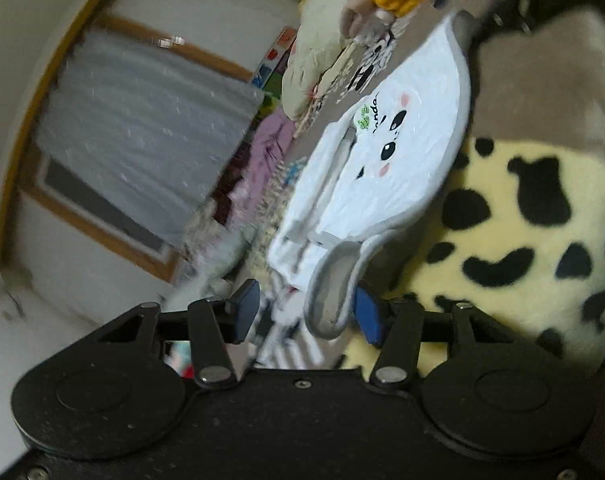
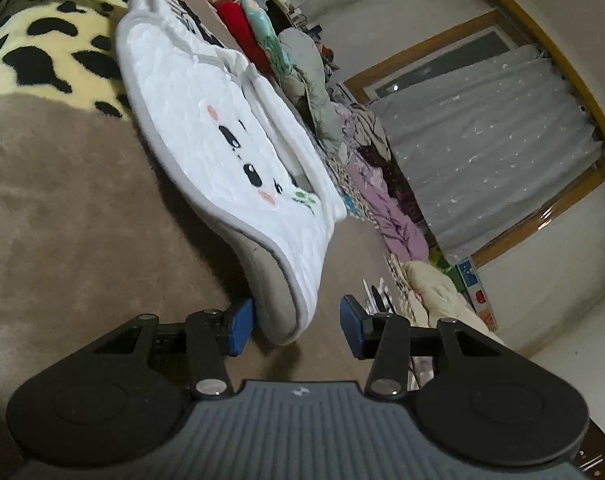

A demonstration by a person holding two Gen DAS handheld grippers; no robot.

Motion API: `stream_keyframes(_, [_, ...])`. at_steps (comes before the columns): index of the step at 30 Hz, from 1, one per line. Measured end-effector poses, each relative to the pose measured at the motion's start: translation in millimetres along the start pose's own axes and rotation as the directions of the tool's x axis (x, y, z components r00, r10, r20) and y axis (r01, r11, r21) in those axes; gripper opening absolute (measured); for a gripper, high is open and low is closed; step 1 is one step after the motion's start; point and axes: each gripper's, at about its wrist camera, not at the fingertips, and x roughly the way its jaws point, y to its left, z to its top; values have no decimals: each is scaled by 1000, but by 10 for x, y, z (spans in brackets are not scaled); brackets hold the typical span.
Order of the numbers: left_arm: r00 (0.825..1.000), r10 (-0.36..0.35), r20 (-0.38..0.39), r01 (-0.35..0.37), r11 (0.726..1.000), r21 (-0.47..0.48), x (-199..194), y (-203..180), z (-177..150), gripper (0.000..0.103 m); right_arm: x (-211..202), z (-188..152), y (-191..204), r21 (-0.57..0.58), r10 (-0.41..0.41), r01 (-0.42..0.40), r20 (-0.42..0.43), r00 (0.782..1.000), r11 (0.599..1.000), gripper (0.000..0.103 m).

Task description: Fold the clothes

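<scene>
White panda-face garment (image 2: 222, 152) with grey trim, stretched above the brown blanket (image 2: 62, 200) — soft, light, quilted-looking, sagging between corners. Left gripper (image 1: 306, 316) and right gripper (image 2: 292, 324) spread wide, grey corners between the jaws, unpinched — best taken by that trim.

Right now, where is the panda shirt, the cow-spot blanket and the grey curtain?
panda shirt (image 2: 222, 148): right wrist view, on its white front.
cow-spot blanket (image 1: 522, 232): left wrist view, on a yellow patch.
grey curtain (image 2: 482, 132): right wrist view, on its middle.

Home bedroom, grey curtain (image 2: 482, 136) over wood-framed window, clothes piles (image 2: 286, 52) along wall, plush cow-print blanket (image 1: 522, 240)
</scene>
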Motion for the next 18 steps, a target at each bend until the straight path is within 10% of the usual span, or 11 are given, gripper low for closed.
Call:
stream_keyframes(4, [994,-112,-13,113,989,95,-6,-146,-48,50,7,6,46,-17,8,-8,-3,1000,1000,44])
stream_keyframes(14, [997,-68,-44,70,997,40,142,-136,34,51,-7,131,47,-29,70,-70,-19,997,997,33])
stream_keyframes(18, [998,-60,-25,60,998,8,134,-109,34,21,80,169,48,-37,51,-52,-12,999,998,28])
